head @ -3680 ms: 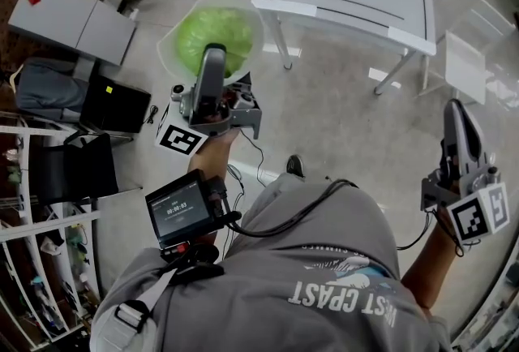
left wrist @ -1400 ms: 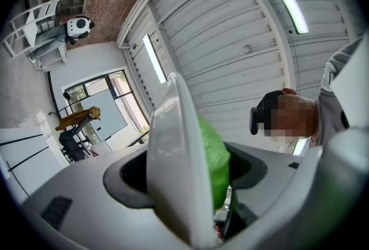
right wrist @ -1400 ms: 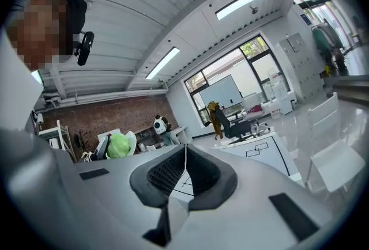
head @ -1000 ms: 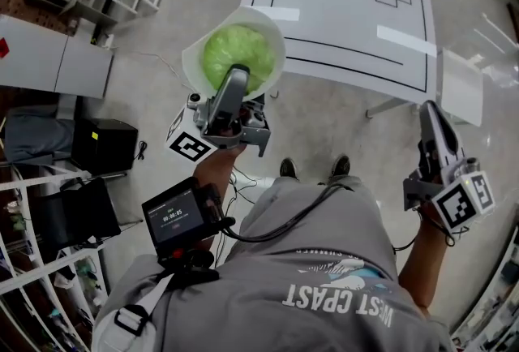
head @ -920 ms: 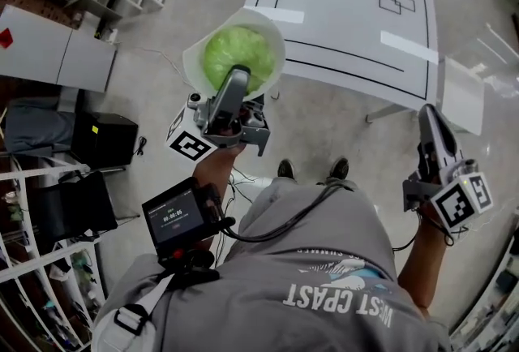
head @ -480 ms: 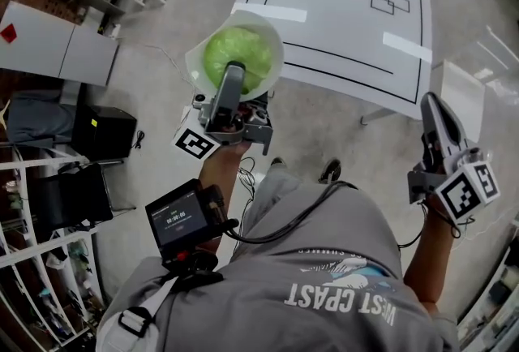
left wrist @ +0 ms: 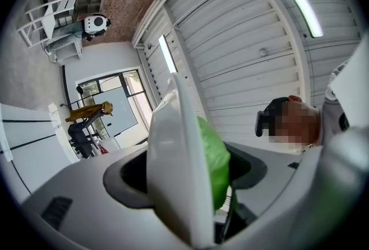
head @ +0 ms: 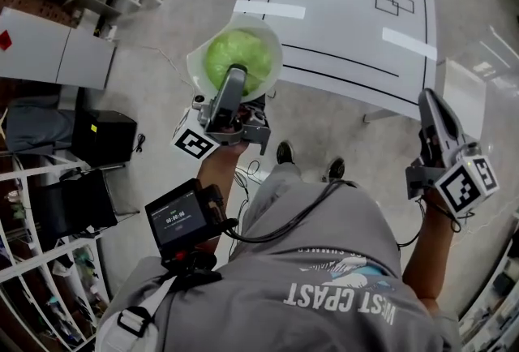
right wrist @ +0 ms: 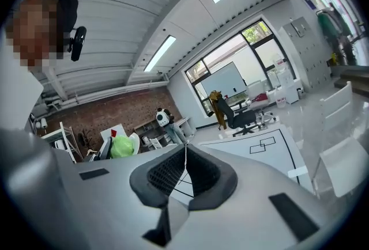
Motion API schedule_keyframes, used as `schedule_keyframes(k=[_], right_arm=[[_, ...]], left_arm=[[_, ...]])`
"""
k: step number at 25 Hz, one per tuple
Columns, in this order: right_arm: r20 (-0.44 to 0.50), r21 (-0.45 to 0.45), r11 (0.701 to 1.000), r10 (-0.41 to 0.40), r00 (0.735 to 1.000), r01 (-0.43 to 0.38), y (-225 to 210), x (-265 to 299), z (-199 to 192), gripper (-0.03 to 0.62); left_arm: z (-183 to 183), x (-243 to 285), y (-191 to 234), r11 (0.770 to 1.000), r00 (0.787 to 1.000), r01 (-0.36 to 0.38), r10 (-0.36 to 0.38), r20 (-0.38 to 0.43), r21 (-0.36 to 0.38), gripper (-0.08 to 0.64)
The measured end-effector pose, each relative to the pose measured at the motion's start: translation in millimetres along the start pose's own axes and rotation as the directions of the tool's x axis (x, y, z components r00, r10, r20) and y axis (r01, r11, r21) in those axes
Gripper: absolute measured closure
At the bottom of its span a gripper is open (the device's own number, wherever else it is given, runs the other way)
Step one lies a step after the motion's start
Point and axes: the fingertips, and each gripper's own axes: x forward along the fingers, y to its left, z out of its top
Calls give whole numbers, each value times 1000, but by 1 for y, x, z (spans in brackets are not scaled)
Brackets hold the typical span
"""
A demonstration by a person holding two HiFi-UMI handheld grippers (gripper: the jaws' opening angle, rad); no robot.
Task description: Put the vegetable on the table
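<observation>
On the left gripper (head: 234, 76), fingers pinch the bowl (head: 265, 28) by its rim, vegetable (head: 235, 54) inside; right gripper (head: 428, 101) fingers sit pressed together. Carry it level to the far bench (head: 349, 18).

The bowl (head: 272, 38) looks to be of smooth white plastic, the vegetable (head: 235, 58) in it is pale green with slight shine, the table (head: 349, 18) top is matt white, and the grey floor (head: 166, 30) is polished and glossy.

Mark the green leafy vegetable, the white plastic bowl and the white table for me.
green leafy vegetable (head: 239, 57), head view, middle of the leaves.
white plastic bowl (head: 196, 66), head view, left inner wall near the rim.
white square table with black lines (head: 349, 18), head view, bare top.
</observation>
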Motion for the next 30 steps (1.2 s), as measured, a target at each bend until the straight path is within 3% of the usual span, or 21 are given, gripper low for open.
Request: schedule_keyframes(k=[3, 7, 10, 13, 16, 25, 30], right_arm=[[2, -2, 1000, -11, 1000, 11, 15, 9, -6, 584], [-11, 17, 1000, -23, 1000, 24, 12, 26, -17, 584], [-13, 37, 998, -50, 999, 51, 7, 32, -17, 584], [-1, 73, 995, -67, 998, 67, -11, 41, -25, 584], [1, 54, 996, -68, 998, 68, -34, 57, -27, 584], [-32, 130, 983, -123, 992, 126, -50, 50, -34, 584], [-74, 170, 977, -120, 990, 131, -59, 57, -44, 584]], left_arm=[[6, -3, 3, 999, 1000, 16, -17, -14, -30, 221], [11, -2, 28, 1000, 998, 12, -11, -65, 10, 221], [17, 0, 43, 1000, 998, -2, 1, -70, -10, 221], [11, 4, 65, 1000, 996, -7, 5, -88, -22, 221], [-7, 17, 96, 1000, 993, -14, 12, -116, -16, 221], [-24, 40, 100, 996, 989, -19, 5, -151, -90, 221], [-27, 39, 108, 985, 992, -54, 34, -121, -165, 221]])
